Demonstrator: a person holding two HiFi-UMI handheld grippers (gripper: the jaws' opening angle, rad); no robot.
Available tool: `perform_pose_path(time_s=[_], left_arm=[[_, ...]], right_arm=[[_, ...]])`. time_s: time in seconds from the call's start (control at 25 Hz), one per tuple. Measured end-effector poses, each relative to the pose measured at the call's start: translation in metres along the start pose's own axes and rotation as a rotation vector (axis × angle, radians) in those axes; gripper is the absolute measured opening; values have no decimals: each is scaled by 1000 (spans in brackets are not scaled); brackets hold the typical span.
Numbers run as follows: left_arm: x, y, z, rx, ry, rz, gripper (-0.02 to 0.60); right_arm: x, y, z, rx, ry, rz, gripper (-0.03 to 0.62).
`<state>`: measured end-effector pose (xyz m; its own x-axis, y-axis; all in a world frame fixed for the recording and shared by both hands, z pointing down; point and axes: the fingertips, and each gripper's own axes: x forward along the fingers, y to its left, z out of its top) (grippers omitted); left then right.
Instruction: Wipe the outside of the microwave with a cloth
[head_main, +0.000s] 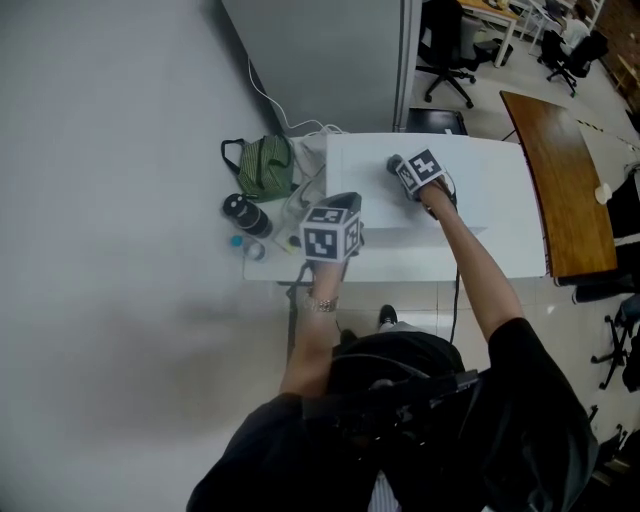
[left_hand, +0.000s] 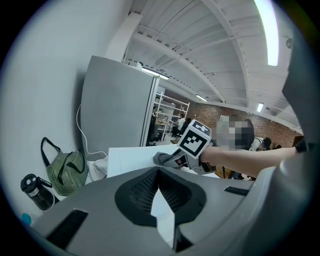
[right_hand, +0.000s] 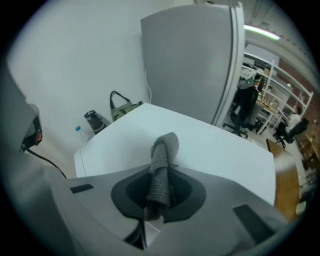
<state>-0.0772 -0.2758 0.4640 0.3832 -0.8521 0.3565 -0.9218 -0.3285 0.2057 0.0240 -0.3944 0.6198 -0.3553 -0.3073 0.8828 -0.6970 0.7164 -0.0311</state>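
The microwave (head_main: 470, 205) is a white box seen from above; its top fills the right gripper view (right_hand: 210, 150). My right gripper (head_main: 405, 172) is over the back left part of that top, shut on a grey knitted cloth (head_main: 392, 162). The cloth (right_hand: 164, 150) sticks out past the jaws and its tip rests on or just above the top; I cannot tell which. My left gripper (head_main: 340, 205) hovers near the microwave's front left corner, shut, with nothing in it. In the left gripper view the right gripper (left_hand: 175, 159) and the cloth (left_hand: 162, 158) show over the microwave (left_hand: 125, 160).
Left of the microwave are a green striped bag (head_main: 265, 165), a black bottle (head_main: 245, 215) and a small blue-capped bottle (head_main: 237, 241). A white cable (head_main: 265, 95) runs up the wall. A grey cabinet (head_main: 320, 50) stands behind, a wooden table (head_main: 560, 190) at the right.
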Motion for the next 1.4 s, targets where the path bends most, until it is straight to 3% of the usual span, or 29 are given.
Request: perform_pose_path(time_s=[0.32, 0.56, 0.64, 0.72, 0.88, 1.04, 1.24, 1.4], left_arm=[[14, -34, 2, 52, 4, -102, -8], [1, -13, 4, 39, -11, -62, -8], [-7, -4, 3, 31, -12, -39, -8], [-13, 4, 1, 21, -14, -16, -8], [-22, 15, -2, -8, -19, 11, -8], [-34, 25, -8, 16, -4, 67, -14], [-48, 41, -21, -20, 5, 100, -14], [-40, 32, -25, -33, 9, 63, -14]], right_arm=[[-45, -116, -74, 182, -8, -129, 28], [-57, -138, -95, 243, 23, -241, 29], [-56, -112, -81, 237, 15, -218, 28], [-51, -57, -52, 213, -50, -119, 28], [-43, 86, 29, 4, -223, 57, 28], [-18, 180, 44, -152, -150, 165, 28], [7, 177, 14, -163, 8, 129, 28], [3, 142, -13, -85, -6, 126, 28]])
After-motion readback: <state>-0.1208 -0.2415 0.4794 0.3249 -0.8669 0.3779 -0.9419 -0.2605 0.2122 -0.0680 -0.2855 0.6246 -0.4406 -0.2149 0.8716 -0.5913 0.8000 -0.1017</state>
